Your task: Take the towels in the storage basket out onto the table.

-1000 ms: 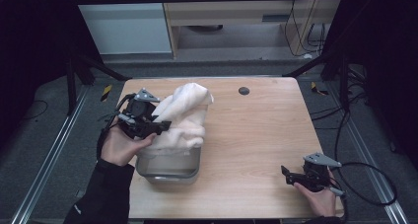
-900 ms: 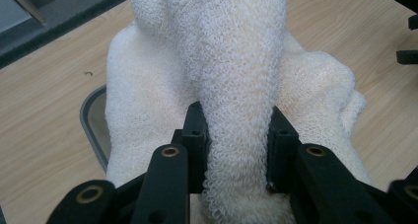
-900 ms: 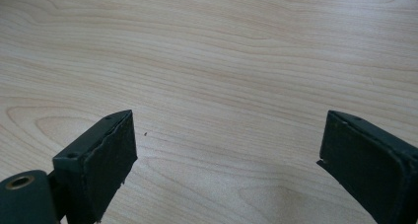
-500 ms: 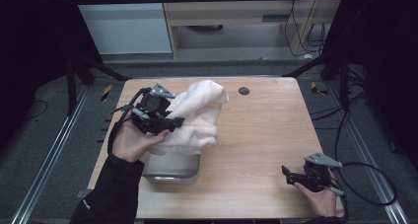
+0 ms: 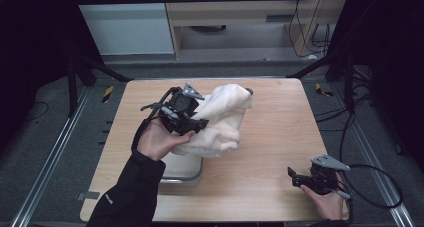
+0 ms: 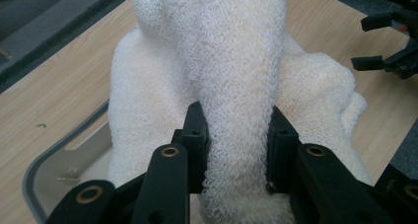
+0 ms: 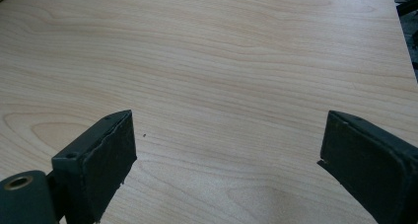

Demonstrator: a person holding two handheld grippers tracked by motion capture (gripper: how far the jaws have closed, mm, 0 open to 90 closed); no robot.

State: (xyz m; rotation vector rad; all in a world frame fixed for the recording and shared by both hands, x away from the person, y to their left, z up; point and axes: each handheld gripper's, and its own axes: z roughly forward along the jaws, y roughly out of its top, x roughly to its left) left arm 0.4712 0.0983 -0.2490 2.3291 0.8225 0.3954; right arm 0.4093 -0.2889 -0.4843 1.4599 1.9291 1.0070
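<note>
White terry towel (image 5: 220,119) is hanging bunched above the table (image 5: 270,137), left gripper (image 6: 234,130) clamping a fold; tray (image 5: 182,169) at seven o'clock beneath; right gripper (image 5: 296,177) is resting agape at four o'clock.

We can't read any words, numbers or signs here, not on the things near the fingers or anywhere else.

Cream looped towel (image 6: 236,61); pale wood-grain table (image 7: 236,61); black claws.
</note>
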